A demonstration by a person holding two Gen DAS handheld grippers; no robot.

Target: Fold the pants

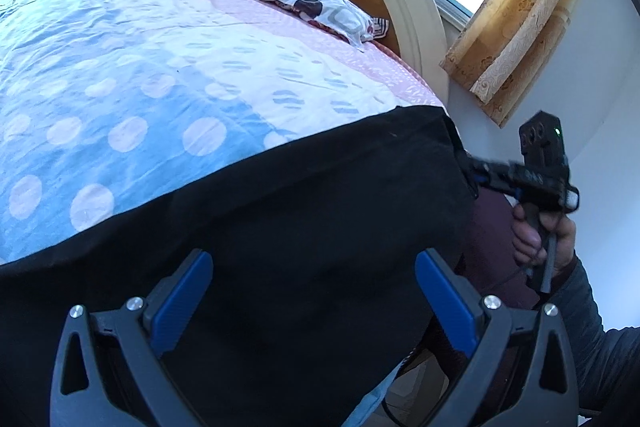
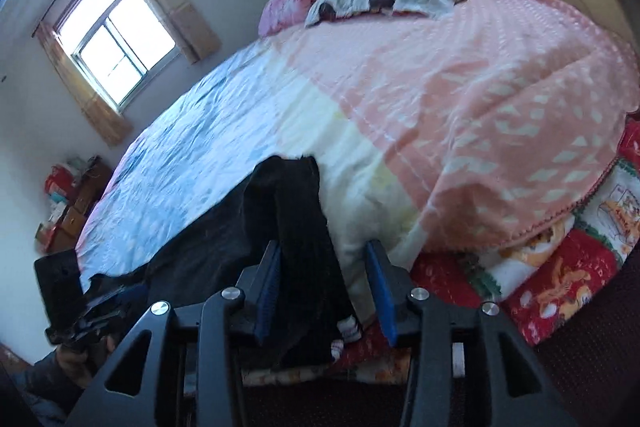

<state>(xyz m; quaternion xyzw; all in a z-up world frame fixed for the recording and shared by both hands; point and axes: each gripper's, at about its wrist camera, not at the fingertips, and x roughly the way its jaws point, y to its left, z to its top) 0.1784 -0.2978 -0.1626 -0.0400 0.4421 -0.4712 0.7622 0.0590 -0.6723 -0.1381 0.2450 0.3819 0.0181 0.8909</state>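
The black pants [image 1: 280, 227] lie spread along the near edge of the bed [image 1: 160, 67], filling the lower half of the left wrist view from about 9 o'clock round to 3 o'clock. In the right wrist view the same cloth runs from 8 o'clock up to a bunched end [image 2: 296, 187] near the centre, which drops over the bed's edge between the fingers.

The left gripper [image 1: 314, 291] stands wide open above the dark cloth, with nothing pinched between its blue pads. The right gripper [image 2: 326, 291] is partly open: the cloth hangs in the gap close against the left pad, but the right pad stands clear of it, so it has no hold.

The main risk, on this showing, is that the hanging end slides further off the mattress towards 6 o'clock, since nothing pins it and its own weight pulls it down. That would drag the flat part askew and spoil any crease. A second risk is a grab that takes only one layer, or catches the bedspread [image 2: 460, 107] underneath, because the cloth is thick, dark and bunched there. The left gripper may also close on a loose fold, not an edge, leaving the halves misaligned.
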